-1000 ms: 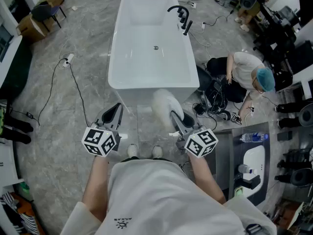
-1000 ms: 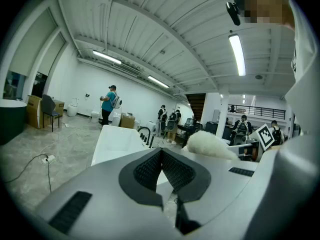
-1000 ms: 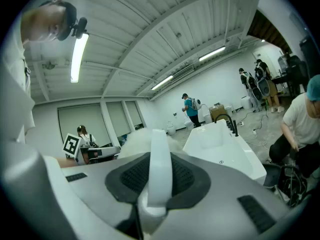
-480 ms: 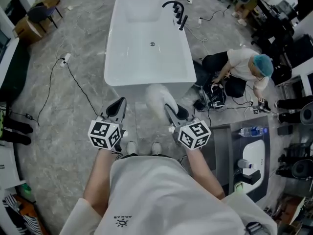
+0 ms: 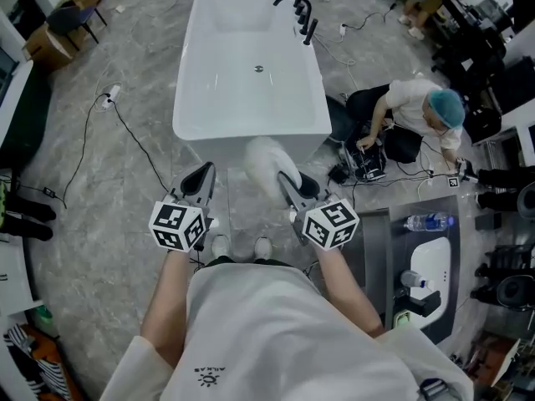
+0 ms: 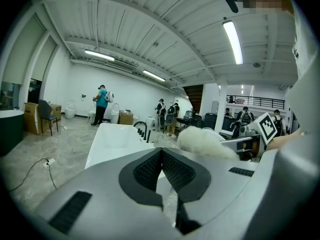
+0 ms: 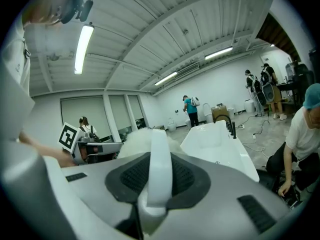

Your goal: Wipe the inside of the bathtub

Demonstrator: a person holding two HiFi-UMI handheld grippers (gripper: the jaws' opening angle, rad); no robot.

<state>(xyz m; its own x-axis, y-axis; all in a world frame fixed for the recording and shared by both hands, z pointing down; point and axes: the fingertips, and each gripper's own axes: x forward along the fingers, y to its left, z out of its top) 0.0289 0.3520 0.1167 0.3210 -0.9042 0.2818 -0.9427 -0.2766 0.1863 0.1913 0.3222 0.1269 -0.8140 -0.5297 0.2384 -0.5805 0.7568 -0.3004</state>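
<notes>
The white bathtub (image 5: 188,98) stands ahead of me on the grey floor, with a black faucet (image 5: 299,11) on its far right rim and a drain (image 5: 258,68) in the bottom. My right gripper (image 5: 288,186) is shut on the white handle (image 7: 160,179) of a fluffy white duster (image 5: 266,164), whose head hangs just short of the tub's near end. My left gripper (image 5: 201,182) sits to the left of it, shut with nothing in it. In the left gripper view the jaws (image 6: 161,154) meet, with the duster (image 6: 202,140) and the tub (image 6: 112,139) beyond them.
A person in a blue cap (image 5: 418,115) crouches on the floor right of the tub among cables. A cable and plug (image 5: 109,103) lie on the floor at left. A metal table (image 5: 380,249) with a water bottle (image 5: 430,222) stands at right. My shoes (image 5: 241,247) are below the grippers.
The tub has come closer and slid up in the head view as I step toward it. Both grippers hold their pose, and the duster stays in the right one.
</notes>
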